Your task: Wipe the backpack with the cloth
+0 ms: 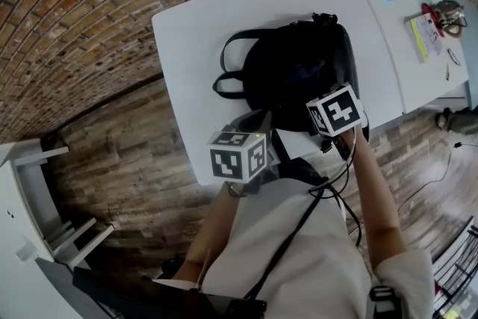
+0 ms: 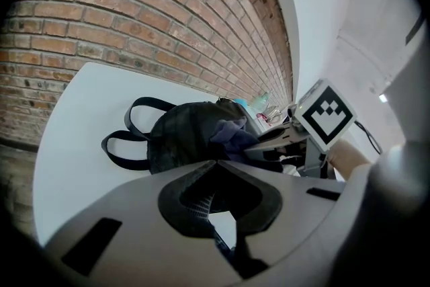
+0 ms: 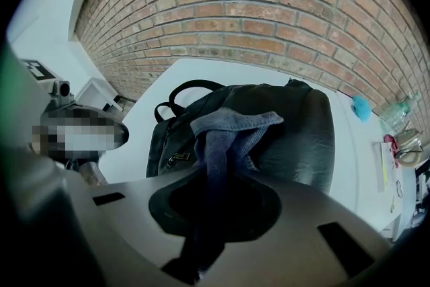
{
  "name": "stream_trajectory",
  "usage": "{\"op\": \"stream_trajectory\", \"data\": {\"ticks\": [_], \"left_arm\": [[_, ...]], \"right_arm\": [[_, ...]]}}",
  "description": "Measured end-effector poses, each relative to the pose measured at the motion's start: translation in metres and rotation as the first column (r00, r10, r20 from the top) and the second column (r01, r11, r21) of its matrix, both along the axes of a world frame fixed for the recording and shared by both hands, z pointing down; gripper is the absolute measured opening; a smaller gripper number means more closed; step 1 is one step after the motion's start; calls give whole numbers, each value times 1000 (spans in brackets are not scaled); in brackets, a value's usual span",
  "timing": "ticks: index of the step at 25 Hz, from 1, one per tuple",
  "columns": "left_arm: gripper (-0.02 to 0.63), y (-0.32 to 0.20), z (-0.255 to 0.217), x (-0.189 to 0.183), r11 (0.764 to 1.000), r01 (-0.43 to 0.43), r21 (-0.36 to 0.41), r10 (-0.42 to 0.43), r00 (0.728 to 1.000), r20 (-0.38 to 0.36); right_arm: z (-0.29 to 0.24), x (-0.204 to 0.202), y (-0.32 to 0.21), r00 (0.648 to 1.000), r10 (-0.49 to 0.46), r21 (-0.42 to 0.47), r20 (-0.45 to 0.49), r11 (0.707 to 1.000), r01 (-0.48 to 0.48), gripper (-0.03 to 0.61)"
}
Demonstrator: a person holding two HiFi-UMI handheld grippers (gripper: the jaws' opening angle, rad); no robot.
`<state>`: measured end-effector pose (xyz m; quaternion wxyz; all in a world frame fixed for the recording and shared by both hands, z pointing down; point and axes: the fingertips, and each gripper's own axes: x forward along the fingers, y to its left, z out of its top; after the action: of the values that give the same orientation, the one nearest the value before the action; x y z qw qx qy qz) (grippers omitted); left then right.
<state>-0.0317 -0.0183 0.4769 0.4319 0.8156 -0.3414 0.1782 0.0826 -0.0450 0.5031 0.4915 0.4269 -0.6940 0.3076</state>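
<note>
Plain white rectangular table, black fabric backpack lying flat on it, strap loops resting on the tabletop.

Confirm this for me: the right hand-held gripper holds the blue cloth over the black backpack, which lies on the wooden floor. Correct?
Not quite. The backpack lies on the white table, not on the wooden floor; the head view shows this. The rest stands: the right hand-held gripper holds the blue cloth over the black backpack.
</note>
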Motion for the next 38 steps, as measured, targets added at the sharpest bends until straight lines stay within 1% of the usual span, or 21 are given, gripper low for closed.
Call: {"op": "stream_trajectory", "data": {"ticks": [6,13,25,28,32,35,38], "left_arm": [[5,-2,-3,-3,1000,8,11,-8,1000,1],[5,-3,-5,-15,999,34,17,-34,999,2],[5,-2,-8,-32,997,66,26,-66,998,-10],[5,-3,-8,-34,997,69,22,-68,998,-14],[5,-2,-8,-33,998,61,19,-61,998,-20],[5,-1,-7,-33,998,61,17,-60,998,-22],[5,-2,-6,-36,998,68,13,-68,997,-22]], "right_arm": [[0,0,12,999,35,-17,42,999,-34,48],[1,-5,30,997,41,-44,62,998,-38,48],[2,-10,49,997,43,-78,58,996,-38,48],[3,-11,52,998,36,-83,43,996,-33,47],[0,-13,48,999,37,-71,36,997,-35,48],[-13,-18,40,995,48,-44,88,998,-45,47],[-34,-27,20,990,37,11,138,999,-39,48]]}}
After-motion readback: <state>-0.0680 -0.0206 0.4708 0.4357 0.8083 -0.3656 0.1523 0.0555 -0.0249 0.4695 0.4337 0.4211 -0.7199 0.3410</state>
